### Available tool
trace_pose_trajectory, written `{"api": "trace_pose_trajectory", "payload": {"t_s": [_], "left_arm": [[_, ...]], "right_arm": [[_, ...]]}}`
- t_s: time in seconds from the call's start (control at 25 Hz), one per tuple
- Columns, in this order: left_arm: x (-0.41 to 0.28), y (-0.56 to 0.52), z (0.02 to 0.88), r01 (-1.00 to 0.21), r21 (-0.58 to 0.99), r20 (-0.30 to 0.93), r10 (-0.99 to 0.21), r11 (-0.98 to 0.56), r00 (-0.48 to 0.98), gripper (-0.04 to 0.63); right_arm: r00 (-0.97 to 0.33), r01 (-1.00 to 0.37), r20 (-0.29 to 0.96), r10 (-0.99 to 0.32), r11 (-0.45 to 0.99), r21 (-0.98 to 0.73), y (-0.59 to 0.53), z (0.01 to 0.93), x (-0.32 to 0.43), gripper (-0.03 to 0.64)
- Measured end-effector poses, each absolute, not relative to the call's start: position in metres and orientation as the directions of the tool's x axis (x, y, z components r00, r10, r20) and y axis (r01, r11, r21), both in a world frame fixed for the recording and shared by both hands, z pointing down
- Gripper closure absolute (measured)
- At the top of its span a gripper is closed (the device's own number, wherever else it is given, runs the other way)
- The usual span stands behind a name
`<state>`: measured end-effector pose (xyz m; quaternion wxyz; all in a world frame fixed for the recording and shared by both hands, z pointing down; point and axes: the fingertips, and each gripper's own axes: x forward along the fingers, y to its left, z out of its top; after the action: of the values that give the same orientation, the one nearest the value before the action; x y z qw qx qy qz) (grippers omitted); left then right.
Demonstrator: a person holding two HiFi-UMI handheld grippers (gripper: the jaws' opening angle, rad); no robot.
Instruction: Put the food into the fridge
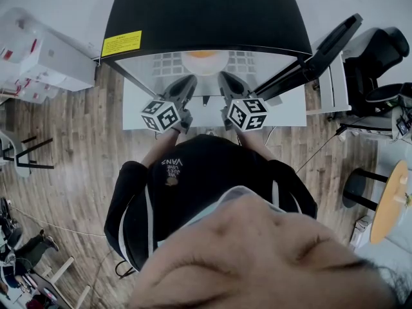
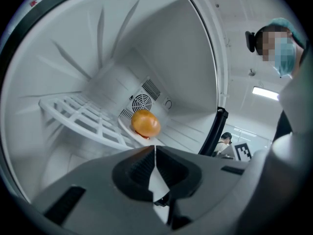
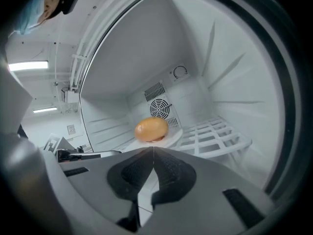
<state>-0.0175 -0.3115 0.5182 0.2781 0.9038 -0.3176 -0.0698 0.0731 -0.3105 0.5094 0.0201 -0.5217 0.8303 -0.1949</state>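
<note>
An orange bun [image 2: 145, 123] lies on a white plate [image 2: 128, 129] on the wire shelf [image 2: 83, 115] inside the open fridge. The right gripper view shows the same bun [image 3: 151, 129] on its plate [image 3: 172, 137], ahead of the jaws. From above, the bun [image 1: 201, 54] shows at the fridge mouth. My left gripper [image 2: 154, 150] is shut with nothing between its jaws, short of the plate. My right gripper [image 3: 153, 151] is shut and empty too, beside it. Both grippers, left [image 1: 182, 90] and right [image 1: 228, 86], are side by side at the fridge opening.
The black fridge top [image 1: 199, 11] fills the upper head view, its door [image 1: 322, 50] swung open to the right. A fan grille [image 3: 159, 108] sits on the back wall. A person in a mask [image 2: 279, 43] stands beyond the door. Wooden floor [image 1: 71, 172] lies around.
</note>
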Motion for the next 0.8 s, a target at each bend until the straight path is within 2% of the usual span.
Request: {"api": "trace_pose_trajectory", "payload": {"t_s": [0.8], "left_arm": [[-0.021, -0.281, 0.516, -0.516, 0.539, 0.049, -0.586, -0.666, 0.809, 0.574]], "right_arm": [[-0.421, -0.874, 0.170, -0.891, 0.349, -0.339, -0.277, 0.509, 0.073, 0.604]]}}
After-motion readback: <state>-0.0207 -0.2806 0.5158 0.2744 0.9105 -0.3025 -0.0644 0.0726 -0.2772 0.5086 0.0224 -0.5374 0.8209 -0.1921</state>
